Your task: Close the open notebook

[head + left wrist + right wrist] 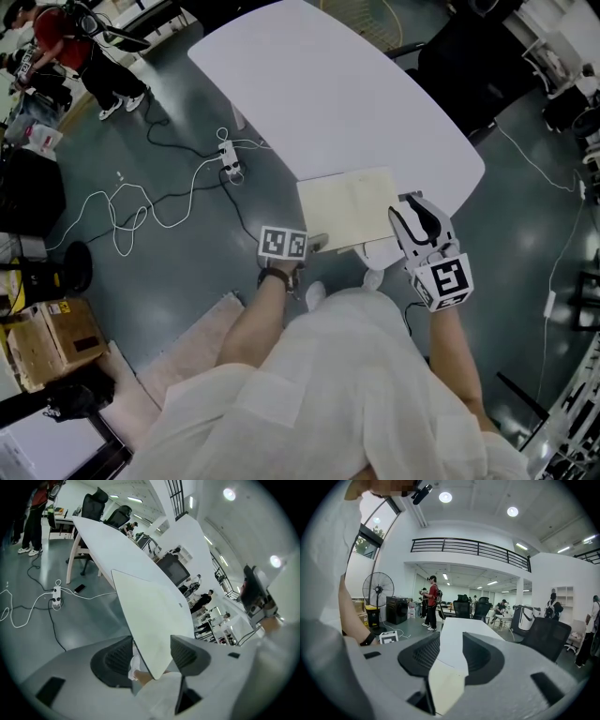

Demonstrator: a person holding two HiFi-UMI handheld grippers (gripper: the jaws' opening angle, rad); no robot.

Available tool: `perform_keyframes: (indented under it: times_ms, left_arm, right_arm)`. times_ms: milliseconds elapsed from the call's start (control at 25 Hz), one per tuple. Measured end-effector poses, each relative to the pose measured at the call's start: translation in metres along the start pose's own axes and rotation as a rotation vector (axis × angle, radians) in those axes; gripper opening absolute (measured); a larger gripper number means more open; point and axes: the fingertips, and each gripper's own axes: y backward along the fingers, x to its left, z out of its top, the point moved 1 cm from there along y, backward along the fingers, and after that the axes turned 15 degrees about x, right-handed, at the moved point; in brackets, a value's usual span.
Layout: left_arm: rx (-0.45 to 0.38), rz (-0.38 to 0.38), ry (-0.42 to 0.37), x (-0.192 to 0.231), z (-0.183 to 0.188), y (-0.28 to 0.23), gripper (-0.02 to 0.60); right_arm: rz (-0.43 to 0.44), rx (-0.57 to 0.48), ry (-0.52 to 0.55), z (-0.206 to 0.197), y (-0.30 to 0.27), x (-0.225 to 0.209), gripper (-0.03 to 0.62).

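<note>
One notebook (349,208) open on table (309,84); left tool (320,244), right tool (407,210) straddle near corners.

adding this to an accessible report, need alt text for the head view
Seen from above, a person holds the left gripper and right gripper at the two sides of an open notebook on the near edge of a white table. Cables trail across the grey floor.
</note>
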Motion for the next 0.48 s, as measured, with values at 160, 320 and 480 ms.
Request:
perform_keyframes:
  times_ms: [160, 320, 480]
  left_arm:
    - [-0.012, -0.008, -0.012, -0.005, 0.004, 0.007, 0.243]
    - [-0.028, -0.007, -0.039, -0.015, 0.007, 0.014, 0.242]
    - [-0.037, -0.008, -0.056, -0.021, 0.008, 0.020, 0.242]
  right_arm:
    - [-0.010, -0.008, -0.005, 0.001, 0.001, 0.000, 0.152]
    - [-0.018, -0.011, -0.006, 0.003, 0.005, -0.001, 0.152]
    - [-0.026, -0.017, -0.003, 0.005, 0.007, 0.002, 0.150]
